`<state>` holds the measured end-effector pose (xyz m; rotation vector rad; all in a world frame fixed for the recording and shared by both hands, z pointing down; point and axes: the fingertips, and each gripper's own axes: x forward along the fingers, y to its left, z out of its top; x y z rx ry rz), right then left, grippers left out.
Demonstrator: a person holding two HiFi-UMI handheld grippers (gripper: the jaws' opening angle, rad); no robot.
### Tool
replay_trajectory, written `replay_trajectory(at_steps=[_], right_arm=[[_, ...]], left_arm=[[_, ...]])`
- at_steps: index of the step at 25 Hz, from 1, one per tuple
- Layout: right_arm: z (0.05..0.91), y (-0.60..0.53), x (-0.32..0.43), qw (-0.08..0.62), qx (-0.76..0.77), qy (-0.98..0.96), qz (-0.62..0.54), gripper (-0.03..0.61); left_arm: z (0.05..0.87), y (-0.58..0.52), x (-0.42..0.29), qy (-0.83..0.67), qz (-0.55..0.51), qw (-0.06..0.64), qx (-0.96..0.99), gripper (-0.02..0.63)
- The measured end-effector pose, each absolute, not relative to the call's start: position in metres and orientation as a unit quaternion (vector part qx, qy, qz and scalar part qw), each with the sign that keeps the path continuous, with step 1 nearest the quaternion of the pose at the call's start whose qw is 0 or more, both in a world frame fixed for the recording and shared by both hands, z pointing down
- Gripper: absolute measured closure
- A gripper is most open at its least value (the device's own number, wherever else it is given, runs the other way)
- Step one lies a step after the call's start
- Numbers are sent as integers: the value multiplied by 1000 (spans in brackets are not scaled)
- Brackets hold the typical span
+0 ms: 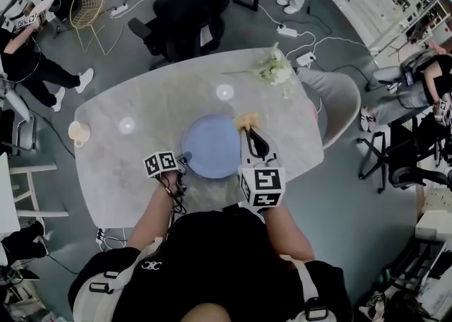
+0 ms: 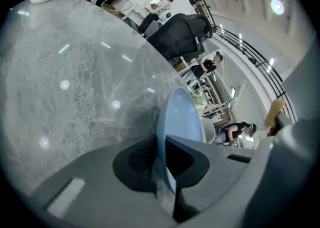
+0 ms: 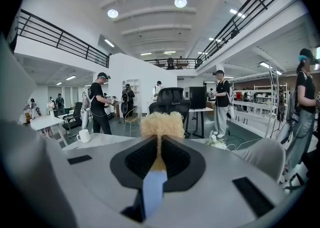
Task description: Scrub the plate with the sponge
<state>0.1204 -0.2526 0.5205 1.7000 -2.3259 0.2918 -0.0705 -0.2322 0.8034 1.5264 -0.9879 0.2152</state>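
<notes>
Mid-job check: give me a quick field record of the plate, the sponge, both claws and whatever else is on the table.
plate: blue, on the table, in front of the person
left claw: shut on the plate's near-left rim
right claw: shut on the sponge
sponge position: yellow, at the plate's far-right rim; contact unclear
others: mug at the left edge, flowers at the far right
</notes>
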Motion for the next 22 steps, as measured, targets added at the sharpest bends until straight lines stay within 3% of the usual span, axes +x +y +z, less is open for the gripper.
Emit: replay_trajectory(at_steps=[13, 22], right_arm=[[522, -257, 80, 120, 524, -837, 99, 551], [532, -253, -25, 203, 357, -911, 44, 551]], left_arm=[[713, -240, -108, -489, 61, 563, 664, 580], [636, -235, -117, -497, 30, 521, 694, 580]])
